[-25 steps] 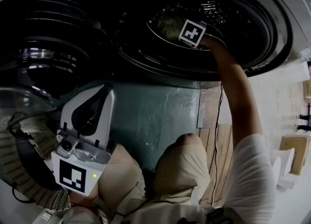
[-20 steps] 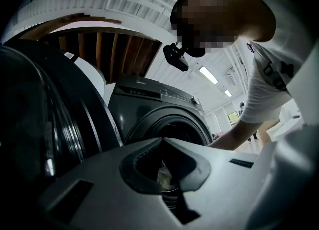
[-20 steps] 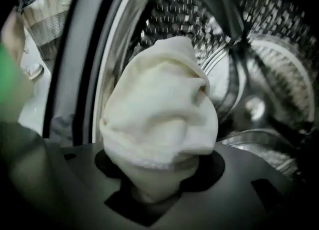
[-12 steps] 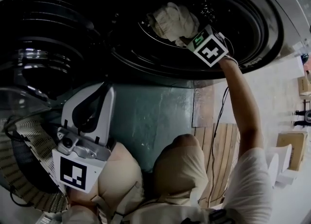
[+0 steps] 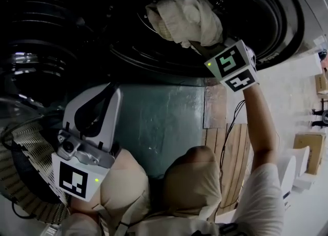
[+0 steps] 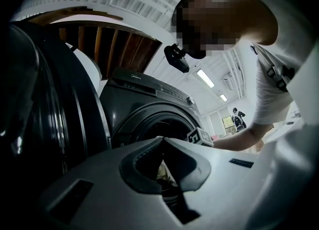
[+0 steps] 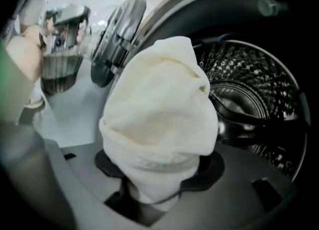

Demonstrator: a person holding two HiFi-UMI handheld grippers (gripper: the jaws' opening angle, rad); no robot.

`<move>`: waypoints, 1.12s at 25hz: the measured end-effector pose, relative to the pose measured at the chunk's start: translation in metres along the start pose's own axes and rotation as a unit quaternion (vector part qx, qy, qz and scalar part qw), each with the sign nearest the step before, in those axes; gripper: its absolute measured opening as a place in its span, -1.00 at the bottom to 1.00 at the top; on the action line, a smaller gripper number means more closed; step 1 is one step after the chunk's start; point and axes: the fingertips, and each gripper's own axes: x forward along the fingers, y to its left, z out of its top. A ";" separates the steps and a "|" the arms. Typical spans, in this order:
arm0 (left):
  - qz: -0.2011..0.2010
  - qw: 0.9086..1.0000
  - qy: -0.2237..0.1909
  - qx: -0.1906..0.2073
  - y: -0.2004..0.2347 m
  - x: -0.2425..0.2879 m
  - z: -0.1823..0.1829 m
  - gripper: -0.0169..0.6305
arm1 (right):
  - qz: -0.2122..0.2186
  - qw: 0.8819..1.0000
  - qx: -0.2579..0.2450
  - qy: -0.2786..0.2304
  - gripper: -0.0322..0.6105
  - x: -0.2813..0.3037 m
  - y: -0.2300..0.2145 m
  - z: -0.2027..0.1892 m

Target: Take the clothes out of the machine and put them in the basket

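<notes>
A cream cloth (image 5: 182,19) bunches at the mouth of the washing machine drum (image 5: 271,20). My right gripper (image 5: 199,45) is shut on its lower end, and its marker cube is just below the drum's rim. In the right gripper view the cloth (image 7: 159,114) fills the middle and stands up from between the jaws of the right gripper (image 7: 154,194), with the perforated drum (image 7: 254,94) behind it. My left gripper (image 5: 113,94) hovers low by the open door (image 5: 41,56), jaws together and holding nothing. A woven basket (image 5: 31,173) sits at the lower left.
The person's knees (image 5: 189,184) are bent in front of the machine's teal front panel (image 5: 159,122). To the right are wooden floor planks (image 5: 238,148), a dangling cable (image 5: 228,127) and a cardboard box (image 5: 307,153). Another person (image 6: 238,118) stands far off.
My right gripper has drawn back and up out of the drum, bringing the cream cloth to the opening. The left gripper has hardly moved.
</notes>
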 end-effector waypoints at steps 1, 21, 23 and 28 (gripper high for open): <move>-0.005 1.000 -0.001 0.007 -0.002 0.002 0.000 -0.91 | 0.006 1.000 0.008 -0.011 -0.01 -0.002 0.002 0.004; 0.138 0.955 0.246 -0.089 0.015 -0.079 0.104 -0.91 | 0.149 0.977 0.146 0.030 -0.01 -0.181 0.052 0.144; 0.161 0.952 0.248 -0.082 0.021 -0.078 0.144 -0.91 | 0.156 0.971 0.182 0.022 -0.01 -0.213 0.047 0.172; 0.237 0.937 0.244 -0.073 0.028 -0.070 0.258 -0.91 | 0.202 0.952 0.230 -0.021 -0.01 -0.288 0.037 0.263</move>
